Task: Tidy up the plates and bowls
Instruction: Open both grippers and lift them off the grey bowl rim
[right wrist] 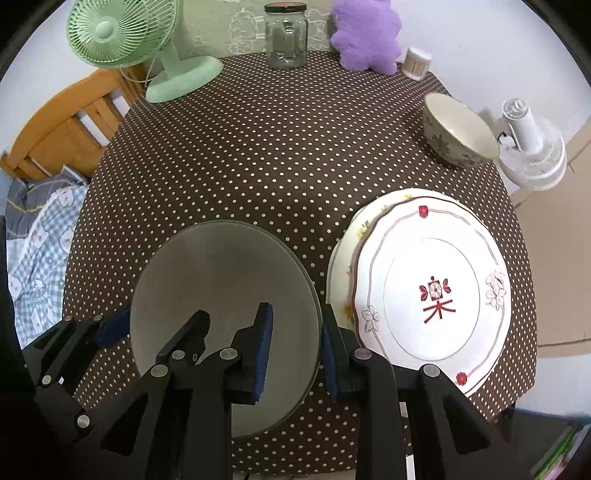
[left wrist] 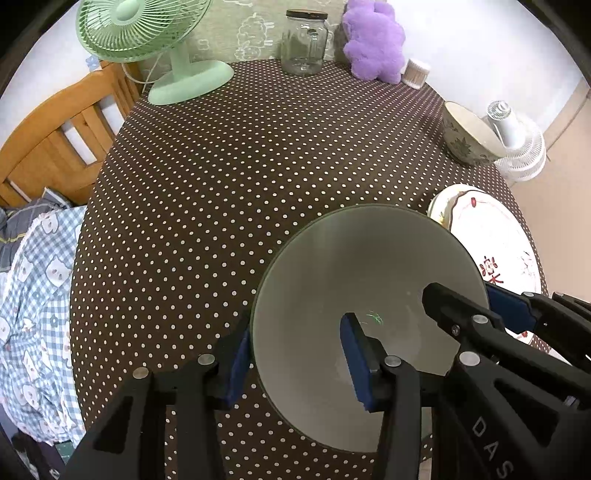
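Polka-dot cloth covers the round counter (right wrist: 258,155), with a chair and a heap of checked fabric off its left side. Along the far edge, from the left, stand a green fan (right wrist: 122,33), a glass jar (right wrist: 286,37), a purple plush (right wrist: 365,37) and a tub of cotton swabs (right wrist: 417,62).

Nearest me on the left, the grey bowl (right wrist: 221,302) is gripped from both sides. The left tongs (left wrist: 295,354) are clenched over its left rim, one pad outside the wall and one inside. The right tongs (right wrist: 297,354) pinch its right rim the same way. I cannot tell whether the bowl rests on the cloth or hangs just above it.

To its right sit the plates (right wrist: 432,288), already stacked, the flowered one on top. Further back, near the right edge, the patterned bowl (right wrist: 458,133) stands alone, well apart from the grey bowl.

So I judge the plates done, while the bowls are not yet together; the grey one seems to be mid-handling.

As for writing, the letters "DAS" show on the black arm of the right tongs in the left view. The top plate bears a red emblem, no words I can read.
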Demonstrator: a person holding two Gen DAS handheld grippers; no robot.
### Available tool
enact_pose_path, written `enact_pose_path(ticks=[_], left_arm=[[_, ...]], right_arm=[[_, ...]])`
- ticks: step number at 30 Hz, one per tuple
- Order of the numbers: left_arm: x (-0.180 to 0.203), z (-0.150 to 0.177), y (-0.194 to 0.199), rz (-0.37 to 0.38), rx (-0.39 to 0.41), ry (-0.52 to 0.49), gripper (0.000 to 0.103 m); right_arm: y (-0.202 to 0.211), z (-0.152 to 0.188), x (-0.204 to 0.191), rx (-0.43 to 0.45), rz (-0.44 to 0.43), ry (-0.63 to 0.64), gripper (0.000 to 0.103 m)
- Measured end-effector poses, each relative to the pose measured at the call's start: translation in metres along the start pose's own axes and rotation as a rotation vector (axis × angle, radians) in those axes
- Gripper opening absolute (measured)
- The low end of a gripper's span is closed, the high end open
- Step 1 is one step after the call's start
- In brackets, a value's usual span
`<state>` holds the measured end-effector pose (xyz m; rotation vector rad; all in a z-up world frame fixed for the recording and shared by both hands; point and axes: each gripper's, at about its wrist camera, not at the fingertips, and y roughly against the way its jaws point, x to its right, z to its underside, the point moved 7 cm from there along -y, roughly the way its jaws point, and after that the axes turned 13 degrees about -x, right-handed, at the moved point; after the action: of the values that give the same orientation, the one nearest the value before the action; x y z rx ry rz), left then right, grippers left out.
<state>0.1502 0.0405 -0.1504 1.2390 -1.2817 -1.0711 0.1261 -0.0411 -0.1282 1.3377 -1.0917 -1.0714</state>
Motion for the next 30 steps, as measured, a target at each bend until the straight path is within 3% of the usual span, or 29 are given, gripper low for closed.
enact_pose_path(ticks=[7, 9, 14, 22, 30], left_arm=[[-0.002, 0.001, 0.004, 0.0, 0.001, -0.019, 0.048], [-0.003, 0.001, 0.005, 0.003, -0.001, -0.027, 0.054], [0.0, 0.001, 0.017, 0.001, 0.028, -0.064, 0.078], [0.011, -0.004, 0.036, -0.049, 0.074, -0.075, 0.082], [0.036, -0.022, 0.056, -0.083, 0.14, -0.015, 0.083]], right_arm=[[0.004, 0.0, 0.0, 0.014, 0.021, -0.032, 0.029], [0.005, 0.002, 0.001, 0.015, 0.027, -0.037, 0.03], [0.01, 0.003, 0.003, 0.042, 0.022, -0.056, 0.057], [0.025, -0.003, 0.011, 0.101, -0.05, -0.041, 0.072], [0.048, -0.018, 0.042, 0.168, -0.12, -0.001, 0.073]])
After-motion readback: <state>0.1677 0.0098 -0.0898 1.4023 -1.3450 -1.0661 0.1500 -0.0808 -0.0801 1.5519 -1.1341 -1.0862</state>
